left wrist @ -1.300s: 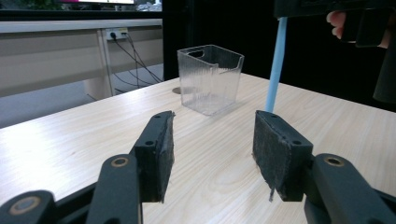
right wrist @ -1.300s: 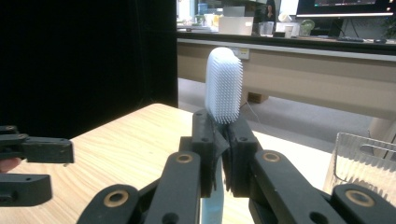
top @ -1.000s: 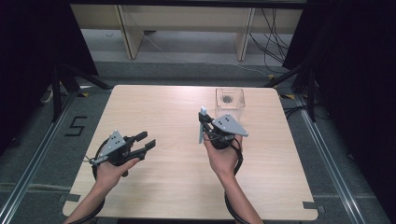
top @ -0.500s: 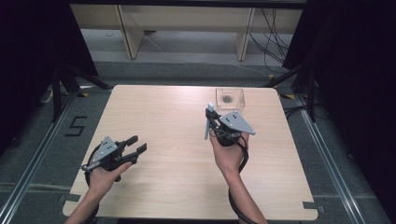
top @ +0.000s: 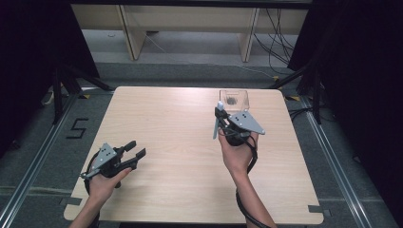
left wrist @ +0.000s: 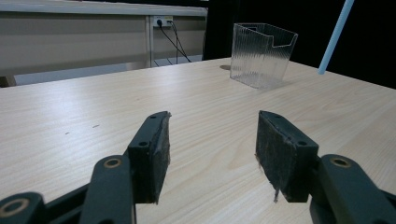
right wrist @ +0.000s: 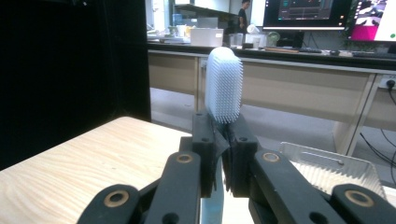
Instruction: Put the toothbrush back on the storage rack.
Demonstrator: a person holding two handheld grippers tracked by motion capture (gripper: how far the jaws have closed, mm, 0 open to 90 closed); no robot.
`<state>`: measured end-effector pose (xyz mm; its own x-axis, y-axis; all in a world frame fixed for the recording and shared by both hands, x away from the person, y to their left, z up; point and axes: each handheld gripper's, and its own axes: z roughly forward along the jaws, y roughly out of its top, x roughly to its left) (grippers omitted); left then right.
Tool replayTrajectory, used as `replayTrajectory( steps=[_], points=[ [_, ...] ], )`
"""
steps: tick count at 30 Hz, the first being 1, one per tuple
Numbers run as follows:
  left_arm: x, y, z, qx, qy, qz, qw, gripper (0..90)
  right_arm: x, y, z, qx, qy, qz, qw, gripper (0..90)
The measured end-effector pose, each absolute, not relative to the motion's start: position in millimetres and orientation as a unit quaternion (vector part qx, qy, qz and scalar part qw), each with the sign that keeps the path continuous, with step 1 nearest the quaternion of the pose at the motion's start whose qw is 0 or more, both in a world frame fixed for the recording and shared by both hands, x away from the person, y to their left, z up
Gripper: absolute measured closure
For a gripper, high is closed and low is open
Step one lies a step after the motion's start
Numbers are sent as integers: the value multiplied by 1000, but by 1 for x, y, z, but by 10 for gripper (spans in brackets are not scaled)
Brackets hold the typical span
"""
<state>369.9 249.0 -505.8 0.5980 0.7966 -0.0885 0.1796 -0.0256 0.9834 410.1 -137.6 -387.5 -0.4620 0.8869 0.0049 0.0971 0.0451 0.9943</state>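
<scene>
Since the earlier frames the right gripper (top: 220, 115) has carried the pale blue toothbrush (top: 216, 124) forward toward the far right corner of the table, while the left gripper (top: 134, 149) has drawn back toward the near left edge. The toothbrush is clamped between the right gripper's closed jaws just below its head, the white bristled head (right wrist: 224, 84) standing up above the jaw tips in the right gripper view and the handle hanging down beneath them in the high view. It is held clear of the wooden table (top: 180, 142), close to the clear ribbed plastic holder (top: 234, 99) but not yet over its opening — the holder sits just beyond the gripper, near the table's far edge.

Judging by this, the pick-up is done and the carry is nearly done; what seems left is to bring the brush above the holder, lower it in and let go. Whether it will go in handle first or head first cannot be told from here.

The left gripper plays no part at present — its jaws stand apart with nothing between them, and its own view looks across bare tabletop toward the holder (left wrist: 261, 53).
</scene>
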Motion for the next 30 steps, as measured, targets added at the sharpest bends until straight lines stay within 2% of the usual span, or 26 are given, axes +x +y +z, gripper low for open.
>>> replayTrajectory(
  steps=[7, 30],
  points=[
    [371, 250, -512, 658, 366, 265, 602, 428, 416, -147, -385, 383, 632, 567, 364, 847],
    [372, 251, -520, 664, 369, 274, 590, 374, 437, -176, -373, 419, 607, 560, 377, 847]
  ],
)
